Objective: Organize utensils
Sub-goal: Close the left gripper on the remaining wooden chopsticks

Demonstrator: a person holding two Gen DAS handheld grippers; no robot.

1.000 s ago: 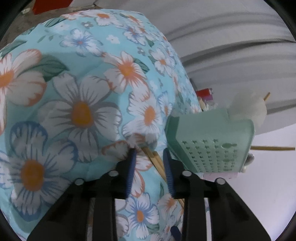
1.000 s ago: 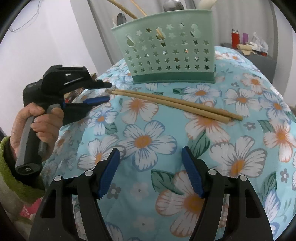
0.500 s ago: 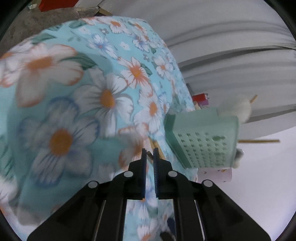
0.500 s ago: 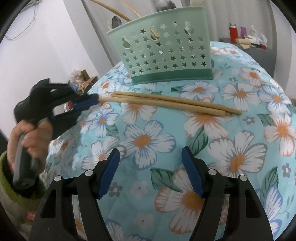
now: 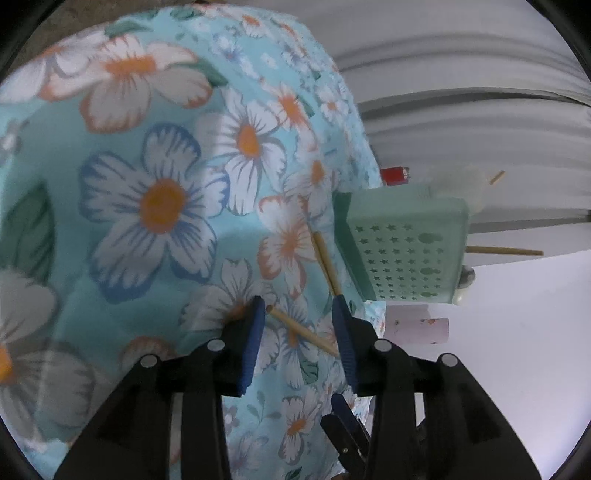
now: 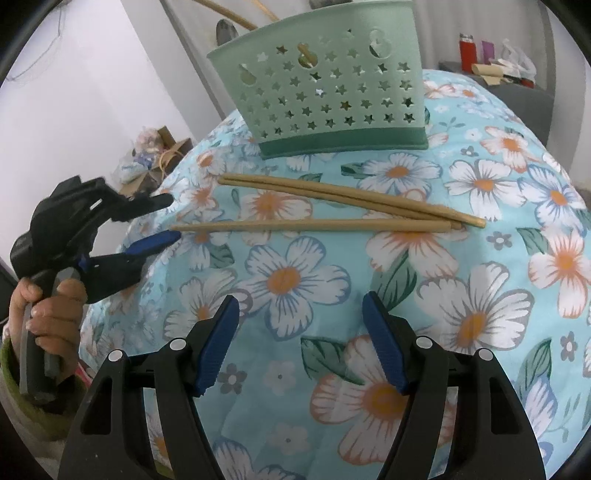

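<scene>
Three wooden chopsticks lie on the floral cloth in front of a mint green star-holed basket (image 6: 325, 92) (image 5: 406, 247). Two of them (image 6: 351, 195) lie together; the third chopstick (image 6: 314, 225) (image 5: 299, 328) lies apart, angled toward the left. My left gripper (image 5: 301, 325) (image 6: 166, 218) is at that chopstick's left end, and its jaws are opening. The end lies between them, and the pads do not press on it. My right gripper (image 6: 301, 306) hovers open over the cloth, nearer than the chopsticks, with nothing in it.
Chopsticks and a spoon (image 6: 225, 29) stick up out of the basket. The cloth-covered table (image 6: 480, 314) drops away at its left edge beside a person's hand (image 6: 51, 314). A red bottle (image 6: 466, 50) and clutter stand at the far right.
The left gripper shut at the chopsticks' left end, drew one chopstick away from the other two, and has now opened. The right gripper stayed where it was.
</scene>
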